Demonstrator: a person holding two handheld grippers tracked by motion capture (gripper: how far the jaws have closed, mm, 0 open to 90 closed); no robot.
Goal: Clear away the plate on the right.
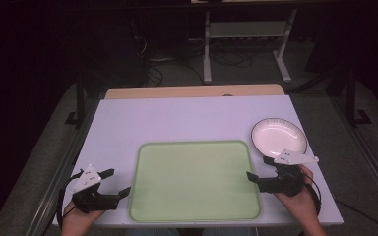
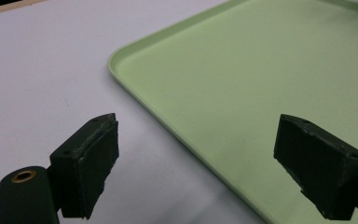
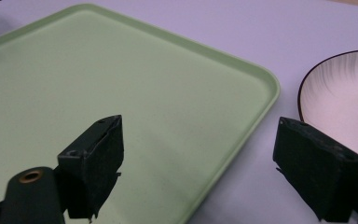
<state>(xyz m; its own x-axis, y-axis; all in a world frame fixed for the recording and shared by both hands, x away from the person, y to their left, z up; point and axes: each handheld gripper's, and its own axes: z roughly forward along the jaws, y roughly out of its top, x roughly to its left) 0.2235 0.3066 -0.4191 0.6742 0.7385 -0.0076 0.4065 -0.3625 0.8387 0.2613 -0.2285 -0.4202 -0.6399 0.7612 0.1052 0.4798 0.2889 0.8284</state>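
A light green tray (image 1: 194, 147) lies flat at the middle of the white table (image 1: 177, 118), bare inside. A white bowl with a dark rim (image 1: 278, 137) sits just beyond the tray's far right corner. My left gripper (image 1: 116, 183) is open at the tray's left edge, its jaws straddling the rim (image 2: 168, 126). My right gripper (image 1: 259, 168) is open at the tray's right edge; one jaw stands over the tray (image 3: 135, 79), the other beside the bowl (image 3: 349, 93). Neither holds anything.
The table's near edge runs just under both hands. A wooden strip (image 1: 192, 91) borders the far edge. Beyond it stand a metal frame (image 1: 246, 34) and cables on a dark floor.
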